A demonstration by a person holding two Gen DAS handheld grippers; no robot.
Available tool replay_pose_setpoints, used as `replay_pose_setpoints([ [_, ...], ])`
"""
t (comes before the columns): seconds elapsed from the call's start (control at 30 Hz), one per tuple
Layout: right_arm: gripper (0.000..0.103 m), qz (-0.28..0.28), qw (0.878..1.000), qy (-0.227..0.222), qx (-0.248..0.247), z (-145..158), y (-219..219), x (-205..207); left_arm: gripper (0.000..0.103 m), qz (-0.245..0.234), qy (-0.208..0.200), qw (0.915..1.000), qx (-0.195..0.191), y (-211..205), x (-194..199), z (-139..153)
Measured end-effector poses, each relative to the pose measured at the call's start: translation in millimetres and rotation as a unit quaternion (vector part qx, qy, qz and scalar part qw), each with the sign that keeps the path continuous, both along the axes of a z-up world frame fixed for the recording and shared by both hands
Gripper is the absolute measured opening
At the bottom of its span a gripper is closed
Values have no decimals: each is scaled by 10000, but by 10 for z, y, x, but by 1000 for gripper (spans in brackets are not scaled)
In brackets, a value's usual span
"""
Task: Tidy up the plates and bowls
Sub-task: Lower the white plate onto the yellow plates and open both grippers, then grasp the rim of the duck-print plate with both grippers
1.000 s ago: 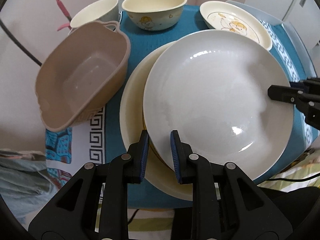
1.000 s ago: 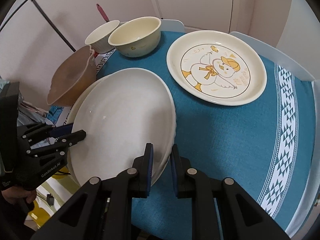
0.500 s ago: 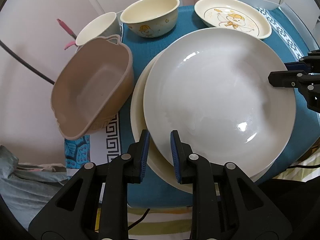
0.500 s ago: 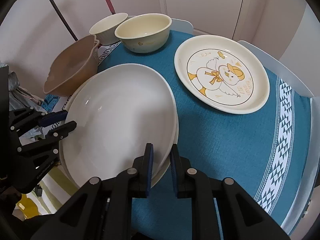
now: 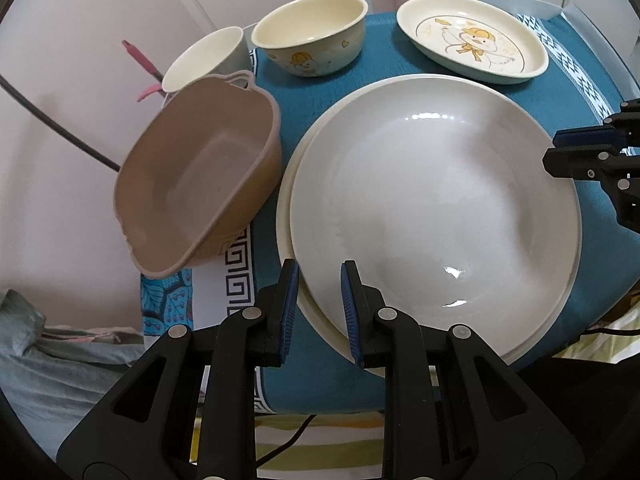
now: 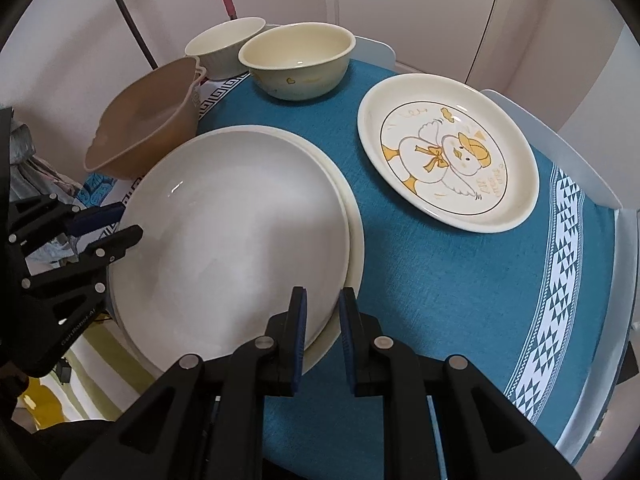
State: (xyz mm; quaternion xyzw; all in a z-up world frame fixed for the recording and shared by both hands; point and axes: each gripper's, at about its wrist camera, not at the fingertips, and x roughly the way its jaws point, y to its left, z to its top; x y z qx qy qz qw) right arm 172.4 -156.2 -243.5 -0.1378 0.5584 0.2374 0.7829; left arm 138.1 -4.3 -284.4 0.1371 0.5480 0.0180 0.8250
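A large white plate [image 5: 432, 216] lies stacked on a cream plate [image 5: 288, 208] on the blue tablecloth. It also shows in the right wrist view [image 6: 236, 240], with the cream plate [image 6: 356, 240] under it. My left gripper [image 5: 319, 308] is open, its jaws straddling the near rims of both plates. My right gripper [image 6: 322, 332] is open around the opposite rims. A duck-print plate [image 6: 448, 156], a cream duck bowl [image 5: 312, 34], a white bowl [image 5: 204, 58] and a tan plastic basin [image 5: 196, 184] stand around.
The tan basin [image 6: 148, 120] tilts over the table's left edge. A pink-handled tool [image 5: 140, 60] sticks up behind the white bowl. A white chair back [image 6: 552, 152] stands past the duck plate. The tablecloth [image 6: 460, 300] has bare room at right.
The white plate has settled lower onto the cream plate and lines up with it more closely. Both grippers' jaws have opened slightly wider around the rims.
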Motion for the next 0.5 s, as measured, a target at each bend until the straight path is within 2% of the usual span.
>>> replay_pose_setpoints([
  [0.13,15,-26,9997,-54,218,90,-28,-3,19,95,-41,9999,-111,38,22,74],
  [0.3,15,-149,9978,-291,573,372,-129,45,20,205,-340,9981,-468,63,75,459],
  [0.33,15,-182,9975,-301,615,410,-148,59,24,204,-397,9976,-530,61,93,520],
  [0.4,15,-312,9960,-271,798,511,-223,113,53,172,-588,9958,-686,34,149,708],
  [0.43,20,-381,9947,-281,917,559,-265,132,86,130,-733,9942,-772,16,179,805],
  [0.47,29,-497,9929,-338,1028,619,-322,150,99,61,-961,9916,-869,-5,208,913],
  [0.5,64,-607,9911,-414,1107,670,-373,166,103,14,-1122,9894,-924,-22,225,985],
])
